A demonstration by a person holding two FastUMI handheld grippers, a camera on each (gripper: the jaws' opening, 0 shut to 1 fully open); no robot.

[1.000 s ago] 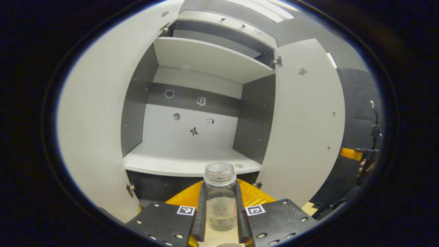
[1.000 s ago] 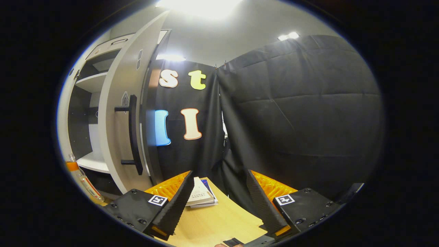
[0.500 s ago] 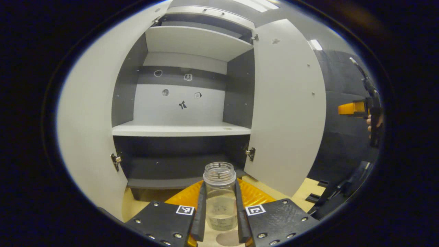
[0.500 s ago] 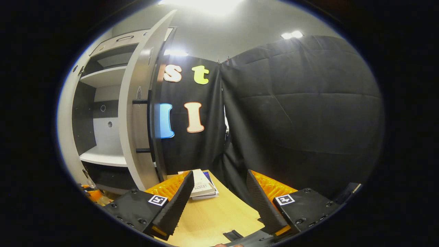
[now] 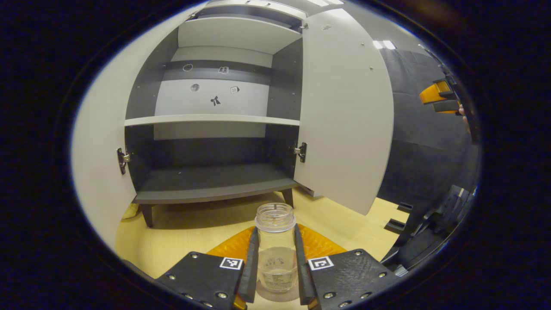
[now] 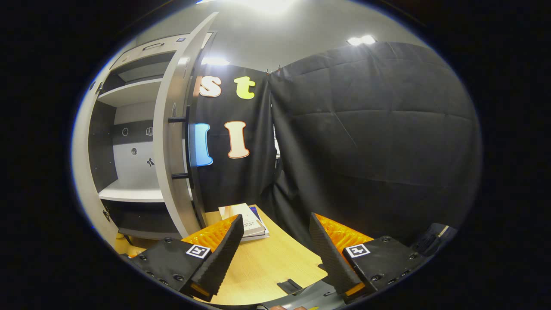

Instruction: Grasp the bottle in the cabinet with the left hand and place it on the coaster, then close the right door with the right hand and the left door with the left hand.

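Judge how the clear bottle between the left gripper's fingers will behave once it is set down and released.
The bottle looks rigid and smooth, so it could slip in the left gripper. It is tall, narrow and only part full, so probably light and easily tipped. With no cap, a tip would likely spill.

Left gripper (image 5: 275, 275): two flat black carriage plates with silver screw heads along their edges, each carrying a small square black-and-white fiducial marker near the inner corner. Ribbed orange housing behind the plates. Fingers (image 5: 250, 267) are long, narrow, upright strips.

Right gripper (image 6: 275, 258): same black plates, screws, markers, orange ribbed housing. Fingers (image 6: 221, 254) wedge-shaped with finely textured faces.
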